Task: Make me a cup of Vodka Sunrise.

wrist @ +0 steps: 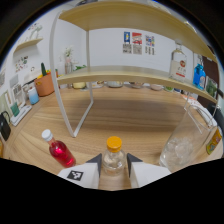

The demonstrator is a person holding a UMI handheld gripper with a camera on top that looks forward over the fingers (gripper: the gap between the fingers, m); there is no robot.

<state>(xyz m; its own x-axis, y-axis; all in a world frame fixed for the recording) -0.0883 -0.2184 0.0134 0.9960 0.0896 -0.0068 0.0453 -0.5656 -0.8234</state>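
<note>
Bottom centre, the gripper (114, 167) pinches an orange-capped clear bottle (114, 156) upright for pouring; a red-liquid bottle (60, 151) leans lower left, an ice-filled glass (178, 148) waits lower right.

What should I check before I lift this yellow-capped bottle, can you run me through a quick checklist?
1. Yellow-capped bottle sits between the gripper fingers: ok.
2. Both fingers press on the bottle: cannot tell, they stand close at each side but contact isn't clear.
3. Bottle upright, cap on: ok.
4. Red bottle, tilted beside the fingers, is apart from them: ok.
5. Glass with ice is ready on the wooden table, on the other side: ok.
6. White shelf leg beyond the bottle leaves room for a straight lift: ok, seemingly.
</note>
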